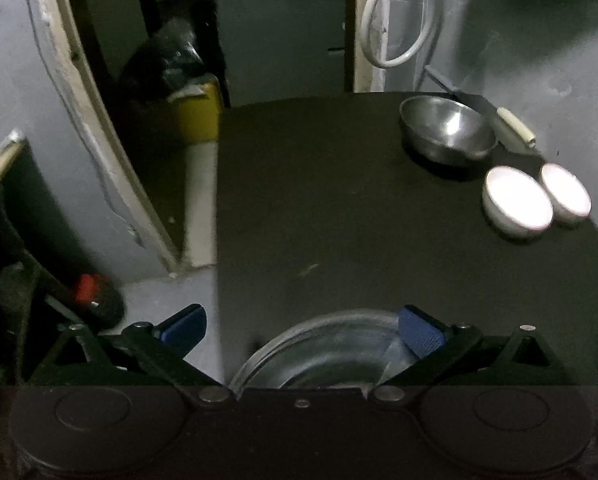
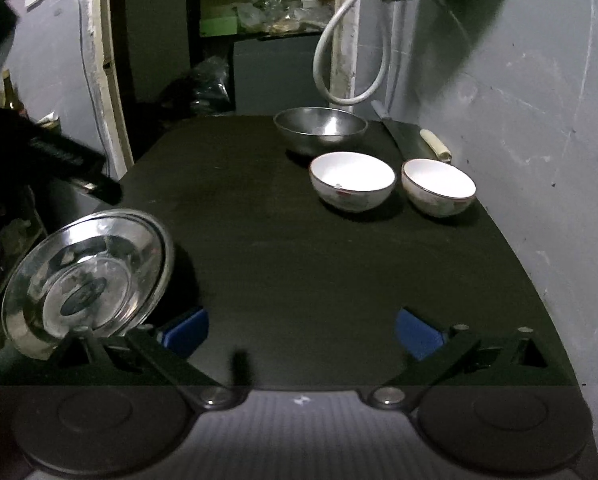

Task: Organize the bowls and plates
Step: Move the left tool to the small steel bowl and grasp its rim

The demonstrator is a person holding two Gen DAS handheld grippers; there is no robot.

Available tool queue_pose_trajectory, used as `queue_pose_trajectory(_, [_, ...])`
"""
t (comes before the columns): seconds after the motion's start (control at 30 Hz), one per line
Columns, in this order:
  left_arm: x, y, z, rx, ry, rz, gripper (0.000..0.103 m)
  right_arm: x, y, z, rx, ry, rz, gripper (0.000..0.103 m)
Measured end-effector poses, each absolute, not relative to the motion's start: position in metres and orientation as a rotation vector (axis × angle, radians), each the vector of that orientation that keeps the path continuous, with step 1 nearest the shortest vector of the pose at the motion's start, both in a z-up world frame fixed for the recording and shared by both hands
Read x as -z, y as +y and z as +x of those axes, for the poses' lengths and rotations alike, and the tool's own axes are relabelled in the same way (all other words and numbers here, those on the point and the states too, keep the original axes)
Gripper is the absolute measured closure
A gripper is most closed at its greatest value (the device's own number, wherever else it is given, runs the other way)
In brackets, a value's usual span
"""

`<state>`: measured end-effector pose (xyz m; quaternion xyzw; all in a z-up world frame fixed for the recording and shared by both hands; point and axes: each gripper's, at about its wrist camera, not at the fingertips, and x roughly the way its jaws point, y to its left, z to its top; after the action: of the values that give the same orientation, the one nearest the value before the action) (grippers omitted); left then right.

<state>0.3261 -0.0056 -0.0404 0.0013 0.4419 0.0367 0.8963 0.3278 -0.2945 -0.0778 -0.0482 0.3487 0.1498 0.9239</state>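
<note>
Both my grippers are spread wide and hold nothing. My left gripper hangs over the near left part of the dark tabletop, and the steel plate lies just under it, its rim showing between the two blue fingers with neither pad pressing on it. In the right wrist view that same steel plate sits at the near left corner, close to the edge, just beside the left finger of my right gripper, which has only bare tabletop between its fingers.

The bowls are well apart from the plate, along the far right by the wall: a steel bowl at the back, then two white bowls side by side in front of it, close to touching. A knife with a pale handle lies just behind them against the wall.

I judge the plate is placed and the bowls come next. To do that well I would go to the nearer white bowl with my right gripper, come down over its rim with one finger inside and one outside, and close gently, since glazed ceramic is slippery. I would lift straight up before moving across, so it does not knock its neighbour or the knife.
</note>
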Motion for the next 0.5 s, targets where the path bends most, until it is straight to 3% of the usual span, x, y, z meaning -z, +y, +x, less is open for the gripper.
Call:
queue_pose_trajectory(0.2, [0.038,-0.019,0.394,-0.067,0.884,-0.045,0.001,0.059,-0.302,0.37,-0.317,0.643,-0.131,0.0])
queue_pose_trajectory(0.5, [0.03,-0.046,0.501,-0.034,0.764,-0.082,0.001,0.045,-0.306,0.503,-0.263,0.607,-0.114,0.0])
